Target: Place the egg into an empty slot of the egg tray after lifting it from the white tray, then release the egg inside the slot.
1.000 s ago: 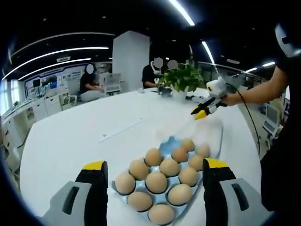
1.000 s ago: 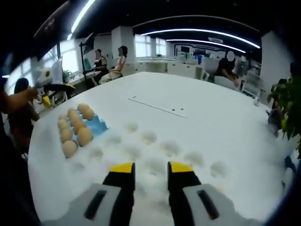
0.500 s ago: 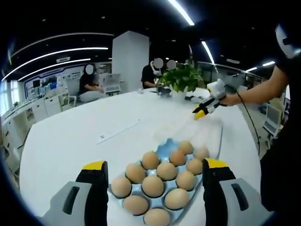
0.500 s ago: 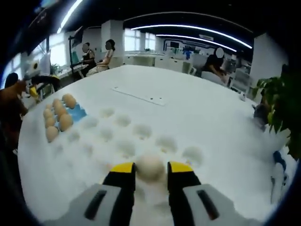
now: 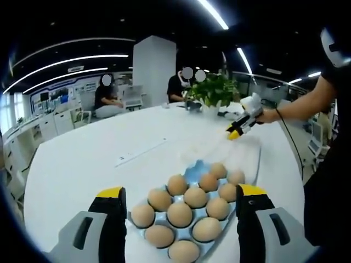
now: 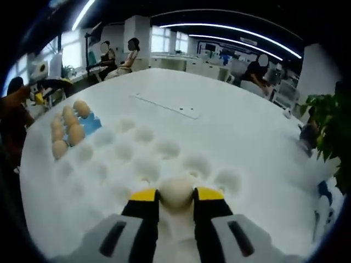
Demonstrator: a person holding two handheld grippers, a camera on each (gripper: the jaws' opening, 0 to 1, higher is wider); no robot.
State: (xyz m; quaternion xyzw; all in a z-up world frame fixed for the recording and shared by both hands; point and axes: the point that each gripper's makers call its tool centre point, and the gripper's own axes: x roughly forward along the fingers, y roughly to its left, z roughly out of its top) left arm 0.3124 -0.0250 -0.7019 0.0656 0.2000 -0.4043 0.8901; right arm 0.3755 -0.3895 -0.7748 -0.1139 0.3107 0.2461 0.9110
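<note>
Over the white tray (image 6: 82, 170), the right gripper (image 6: 175, 195) clamps the egg (image 6: 175, 192) for lifting, while the left gripper (image 5: 181, 194) waits with jaws spread above the egg tray (image 5: 193, 171).

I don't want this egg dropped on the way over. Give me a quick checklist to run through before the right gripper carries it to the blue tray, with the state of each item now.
1. Egg sits between the right gripper fingers: ok, both yellow tips touch its sides.
2. Egg clear of the white tray: cannot tell; it hangs low over the tray's cups.
3. Empty slot in the blue egg tray: ok, bare blue shows at the far corner beside the eggs.
4. Left gripper out of the way: not ok, its open fingers flank the blue egg tray.
5. Grip firmness: cannot tell.
</note>
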